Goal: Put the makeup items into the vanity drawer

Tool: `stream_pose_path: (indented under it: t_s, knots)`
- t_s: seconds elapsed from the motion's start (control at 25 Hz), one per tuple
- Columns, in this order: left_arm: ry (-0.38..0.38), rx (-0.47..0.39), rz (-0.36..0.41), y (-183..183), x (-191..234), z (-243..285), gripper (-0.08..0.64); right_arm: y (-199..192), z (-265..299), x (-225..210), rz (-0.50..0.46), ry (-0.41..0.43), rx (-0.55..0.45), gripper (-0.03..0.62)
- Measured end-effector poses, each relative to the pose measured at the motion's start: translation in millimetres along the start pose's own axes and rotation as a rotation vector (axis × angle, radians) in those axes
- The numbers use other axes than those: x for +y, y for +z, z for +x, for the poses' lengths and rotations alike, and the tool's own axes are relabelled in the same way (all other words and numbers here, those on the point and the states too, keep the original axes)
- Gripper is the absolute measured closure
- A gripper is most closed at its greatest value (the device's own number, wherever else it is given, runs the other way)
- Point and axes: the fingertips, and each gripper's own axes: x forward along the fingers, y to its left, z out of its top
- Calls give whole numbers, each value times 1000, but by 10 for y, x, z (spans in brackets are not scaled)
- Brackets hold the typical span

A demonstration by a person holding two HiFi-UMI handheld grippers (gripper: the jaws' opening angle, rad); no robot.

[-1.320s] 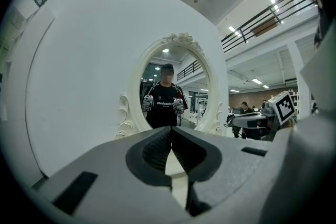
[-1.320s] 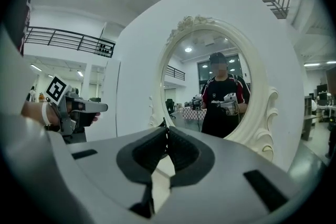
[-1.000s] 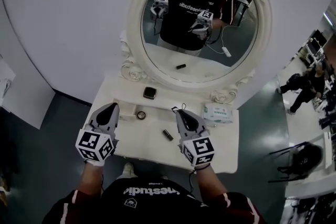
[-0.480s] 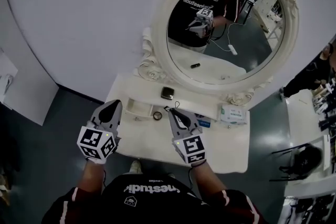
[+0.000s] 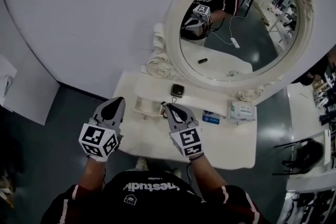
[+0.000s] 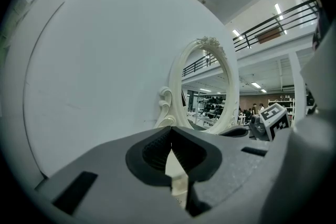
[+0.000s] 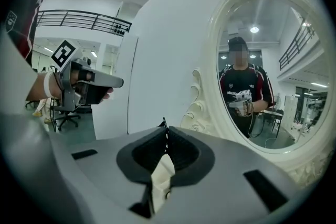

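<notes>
Your right gripper [image 5: 166, 106] has moved across the table [image 5: 231, 139]. Its tip now sits just at three o'clock of what looks like the open drawer [image 5: 142, 108]. Its jaws are pinched on a thin dark item [image 7: 165, 122] that I cannot identify. Your left gripper [image 5: 117, 100] is closed and empty. Judgement: release is near. The compact [image 5: 178, 90] remains outside, at one o'clock of that tip.

Lying bare along the near edge of the white vanity desk [image 5: 231, 152]. Walling off the back: ornate cream-framed oval mirror [image 5: 172, 34], square dark compact [image 5: 178, 90] on the ledge. Crowding the right: blue flat packet [image 5: 211, 119], white tissue pack [image 5: 242, 111].
</notes>
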Motion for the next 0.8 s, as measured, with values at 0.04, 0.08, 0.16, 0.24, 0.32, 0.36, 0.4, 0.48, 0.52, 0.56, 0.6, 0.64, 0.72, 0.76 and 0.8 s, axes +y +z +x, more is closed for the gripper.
stream_pose_path:
  t_s: [0.04, 0.08, 0.16, 0.24, 0.32, 0.36, 0.4, 0.48, 0.52, 0.56, 0.6, 0.64, 0.72, 0.76, 0.8]
  knots:
    - [-1, 3, -3, -18, 21, 0, 554, -28, 46, 14, 1, 3, 8, 572]
    - [-1, 5, -6, -37, 39, -5, 554, -62, 93, 33, 0, 8, 17, 572]
    - [0, 9, -12, -75, 83, -18, 554, -142, 195, 76, -4, 18, 36, 572]
    - [3, 12, -17, -110, 137, -22, 555, -224, 307, 120, -9, 29, 55, 572]
    - [9, 17, -24, -148, 189, -34, 554, -301, 414, 175, -12, 44, 72, 572]
    - [12, 21, -27, -166, 211, -44, 554, -338, 465, 206, -13, 53, 80, 572]
    - [15, 24, -30, -182, 233, -53, 554, -375, 514, 234, -16, 60, 88, 572]
    - [20, 31, -35, -212, 280, -64, 554, -447, 608, 285, -28, 74, 108, 572]
    - [23, 35, -38, -229, 305, -70, 555, -488, 650, 312, -39, 81, 120, 572]
    - [27, 39, -41, -246, 330, -79, 555, -533, 685, 341, -52, 88, 133, 572]
    - [31, 43, -43, -260, 355, -90, 554, -580, 717, 370, -60, 95, 146, 572]
    - [34, 46, -45, -271, 378, -102, 554, -622, 746, 397, -63, 103, 156, 572]
    - [42, 50, -47, -284, 417, -122, 555, -698, 798, 447, -59, 118, 172, 572]
    - [45, 52, -48, -290, 434, -128, 555, -734, 825, 470, -58, 126, 179, 572]
    - [47, 54, -48, -298, 449, -131, 554, -770, 850, 491, -57, 132, 185, 572]
